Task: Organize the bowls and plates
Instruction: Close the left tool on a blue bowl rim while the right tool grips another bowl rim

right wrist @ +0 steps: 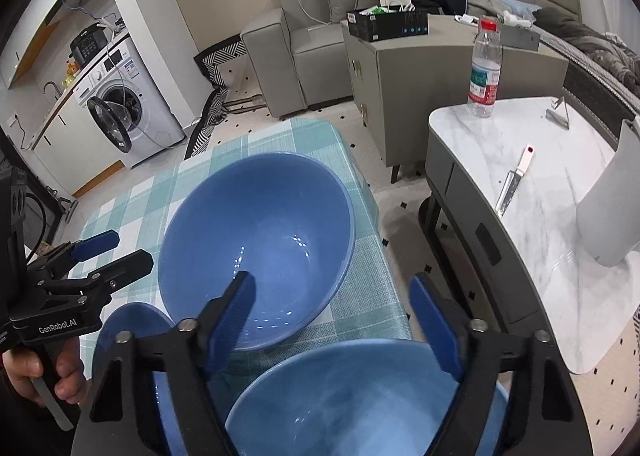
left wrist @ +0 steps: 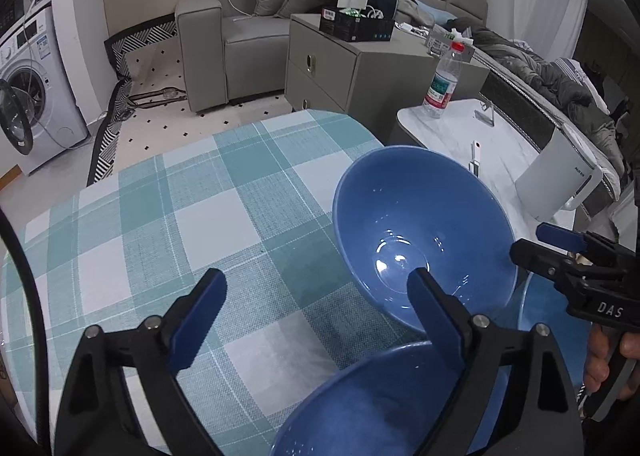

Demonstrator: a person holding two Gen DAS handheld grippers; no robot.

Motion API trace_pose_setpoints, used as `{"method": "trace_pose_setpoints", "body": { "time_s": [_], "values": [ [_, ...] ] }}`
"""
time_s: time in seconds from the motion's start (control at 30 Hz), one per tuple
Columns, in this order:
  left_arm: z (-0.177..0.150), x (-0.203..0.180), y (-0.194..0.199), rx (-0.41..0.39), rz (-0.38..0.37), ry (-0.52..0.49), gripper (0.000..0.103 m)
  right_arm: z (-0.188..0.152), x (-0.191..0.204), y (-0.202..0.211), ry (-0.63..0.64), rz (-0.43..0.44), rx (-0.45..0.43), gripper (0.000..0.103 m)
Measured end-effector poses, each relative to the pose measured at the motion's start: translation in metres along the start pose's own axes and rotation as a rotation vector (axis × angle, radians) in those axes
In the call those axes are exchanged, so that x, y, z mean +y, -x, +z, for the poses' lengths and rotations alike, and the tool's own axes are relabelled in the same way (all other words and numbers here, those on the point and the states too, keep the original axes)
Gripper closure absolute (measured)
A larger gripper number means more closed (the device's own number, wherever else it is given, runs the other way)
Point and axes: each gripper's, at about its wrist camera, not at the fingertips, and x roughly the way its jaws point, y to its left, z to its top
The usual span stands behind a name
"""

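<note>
On the checked tablecloth (left wrist: pixel 168 224) a large blue bowl (left wrist: pixel 424 232) (right wrist: pixel 256 232) sits upright and empty. My left gripper (left wrist: pixel 320 308) hovers open at its near left side, its right fingertip in front of the bowl's inside. My right gripper (right wrist: pixel 336 316) hovers open at the bowl's near right side, with its left fingertip in front of the inside. Neither presses on the bowl. A second blue bowl (right wrist: pixel 360 396) (left wrist: pixel 548 320) lies under my right gripper. A blue dish (left wrist: pixel 376 400) (right wrist: pixel 128 332) lies under my left gripper. Each view shows the other gripper (left wrist: pixel 560 252) (right wrist: pixel 96 252) from the side.
The cloth-covered table ends just beyond the big bowl. To its right stands a marble-topped table (right wrist: pixel 540 184) with a water bottle (right wrist: pixel 485 68), a knife (right wrist: pixel 514 180) and a white appliance (right wrist: pixel 612 208). A grey cabinet (left wrist: pixel 332 68), sofa and washing machine (left wrist: pixel 36 88) stand farther off.
</note>
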Motion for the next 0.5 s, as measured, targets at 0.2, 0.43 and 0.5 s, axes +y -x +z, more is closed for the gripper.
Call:
{"method": "trace_pose_setpoints", "body": {
  "time_s": [0.2,0.43,0.5],
  "values": [
    [0.0,-0.004,-0.016,0.059,-0.014,-0.021,0.047,0.0,-0.003,-0.014,0.002,0.024,0.023,0.035],
    [0.002,-0.011,-0.023,0.076,-0.041,-0.049,0.063,0.0,0.004,-0.027,0.033,0.021,0.048,0.055],
    [0.002,-0.013,-0.024,0.079,-0.044,-0.055,0.067,-0.001,0.005,-0.029,0.04,0.015,0.052,0.063]
  ]
}}
